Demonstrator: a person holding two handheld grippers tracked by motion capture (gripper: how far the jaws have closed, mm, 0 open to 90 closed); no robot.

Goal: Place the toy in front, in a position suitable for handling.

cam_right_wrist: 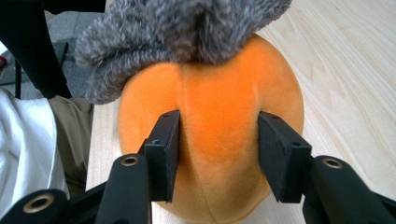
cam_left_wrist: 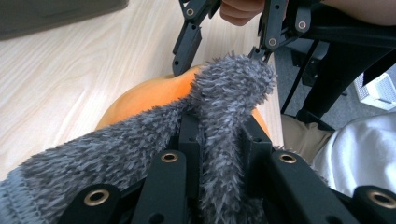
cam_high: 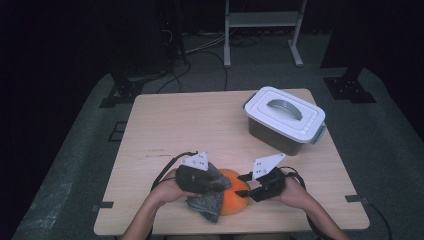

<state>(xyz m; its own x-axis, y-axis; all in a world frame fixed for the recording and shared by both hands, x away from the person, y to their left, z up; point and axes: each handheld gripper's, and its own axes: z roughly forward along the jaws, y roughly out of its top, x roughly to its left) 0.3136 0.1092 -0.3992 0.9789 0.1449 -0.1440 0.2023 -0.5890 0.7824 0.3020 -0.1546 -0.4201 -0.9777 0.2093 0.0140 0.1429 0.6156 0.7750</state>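
While your left gripper (cam_left_wrist: pixel 219 135) has its fingers (cam_left_wrist: pixel 254 144) clamped tight on a fold of the grey cloth (cam_high: pixel 207 192), the cloth's free end lies draped over the top of the orange ball (cam_high: pixel 235 197), w/ the ball sitting near the front edge of the worktop (cam_high: pixel 200 125), between your two hands. From the right gripper (cam_right_wrist: pixel 219 149) the ball is dead ahead: its fingers (cam_right_wrist: pixel 163 149) are parted and straddle the ball's near side, one pad each side of the seam, at or v. close to the plush; can't tell if they press, so I'd call it not gripped yet. The right hand (cam_high: pixel 295 192) is level, pointing in from the right, the left hand (cam_high: pixel 167 190) from the left, approx. equally near. The next wipe probably turns on the cloth staying on top while the right side steadies the ball. The lidded box (cam_high: pixel 285 120) is well apart, far right.
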